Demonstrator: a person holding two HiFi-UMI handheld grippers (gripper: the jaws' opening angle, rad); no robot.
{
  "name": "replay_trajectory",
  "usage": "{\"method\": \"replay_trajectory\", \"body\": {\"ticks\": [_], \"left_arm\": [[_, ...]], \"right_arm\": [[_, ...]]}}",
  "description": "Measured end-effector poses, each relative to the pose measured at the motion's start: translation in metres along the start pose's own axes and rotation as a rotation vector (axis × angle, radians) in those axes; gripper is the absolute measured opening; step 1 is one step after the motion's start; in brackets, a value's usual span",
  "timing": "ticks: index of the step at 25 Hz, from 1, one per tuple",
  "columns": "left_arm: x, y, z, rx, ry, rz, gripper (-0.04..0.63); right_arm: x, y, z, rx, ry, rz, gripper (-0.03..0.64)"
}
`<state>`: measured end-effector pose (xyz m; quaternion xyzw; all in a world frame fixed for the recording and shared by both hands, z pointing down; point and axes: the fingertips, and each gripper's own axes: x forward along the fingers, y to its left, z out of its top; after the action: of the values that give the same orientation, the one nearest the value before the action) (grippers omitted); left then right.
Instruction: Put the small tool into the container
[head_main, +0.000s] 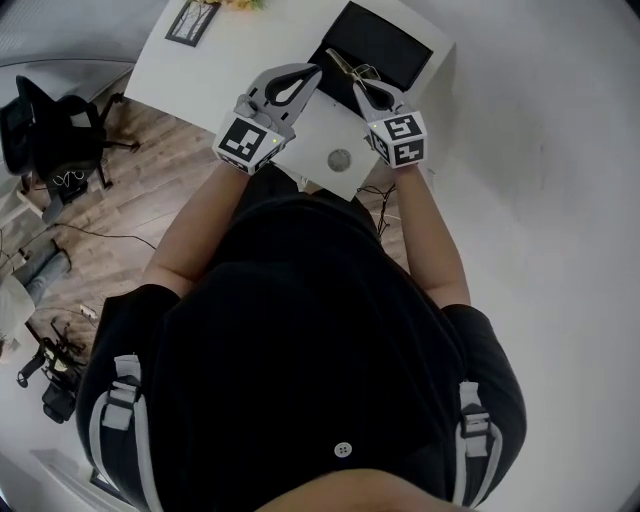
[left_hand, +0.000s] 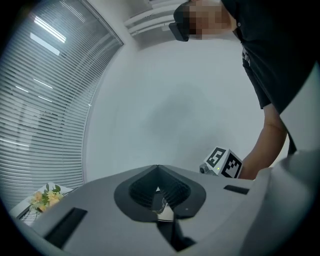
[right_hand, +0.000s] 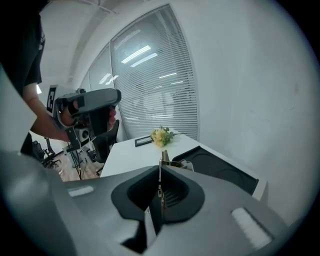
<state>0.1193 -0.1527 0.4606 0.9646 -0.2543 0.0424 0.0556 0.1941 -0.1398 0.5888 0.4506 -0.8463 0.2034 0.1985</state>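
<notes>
White desk (head_main: 200, 75) by a plain wall, with the black container (head_main: 385, 45) at its far end. The right gripper (head_main: 358, 85) is clamped on the small tool (head_main: 345, 65), a thin brassy thing poking out over the container. The left gripper (head_main: 312, 72) is closed on nothing, just beside it. Looks like drop-off time: lower it in, then let go.

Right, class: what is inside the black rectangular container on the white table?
The black rectangular container looks empty where visible: only its bare dark bottom shows. Its near corner is covered by the right tool and the thin metal piece it grips.
</notes>
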Motion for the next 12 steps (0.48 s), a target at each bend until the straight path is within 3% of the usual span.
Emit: {"method": "replay_trajectory", "body": {"ticks": [12], "left_arm": [[-0.011,0.010,-0.025,-0.028,0.017,0.055,0.008]], "right_arm": [[0.054,-0.011,-0.051,0.048,0.189,-0.037,0.018]]}}
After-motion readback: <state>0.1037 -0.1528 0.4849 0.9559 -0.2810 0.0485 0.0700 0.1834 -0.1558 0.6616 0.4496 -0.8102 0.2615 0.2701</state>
